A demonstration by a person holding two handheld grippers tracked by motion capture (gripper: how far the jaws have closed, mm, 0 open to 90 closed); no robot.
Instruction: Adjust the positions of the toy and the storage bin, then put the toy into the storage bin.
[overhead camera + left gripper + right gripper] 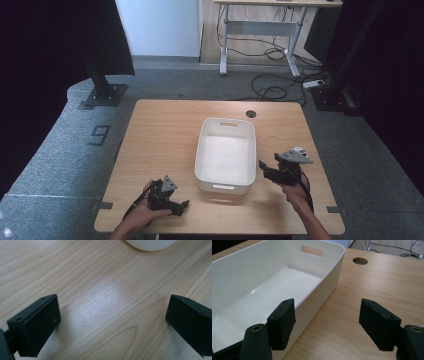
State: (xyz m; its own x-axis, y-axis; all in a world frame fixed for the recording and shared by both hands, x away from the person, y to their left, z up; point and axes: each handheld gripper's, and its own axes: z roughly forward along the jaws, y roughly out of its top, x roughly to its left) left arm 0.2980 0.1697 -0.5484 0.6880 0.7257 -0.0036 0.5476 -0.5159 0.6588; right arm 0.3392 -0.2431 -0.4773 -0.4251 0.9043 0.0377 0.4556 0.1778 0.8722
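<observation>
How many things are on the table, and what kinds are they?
White tubs: 1, the white tub
Black claws: 2, the left claw and the right claw
Total: 3

Lab-type recording room. Light wooden table (165,130) stands on grey carpet (55,150); floor number "9" (100,135) at 9 o'clock. Black stand posts on base plates (102,95) at 10 and 2 o'clock. Height-adjustable desk (260,30) at 12 o'clock, loose cables (272,87) beneath.
</observation>
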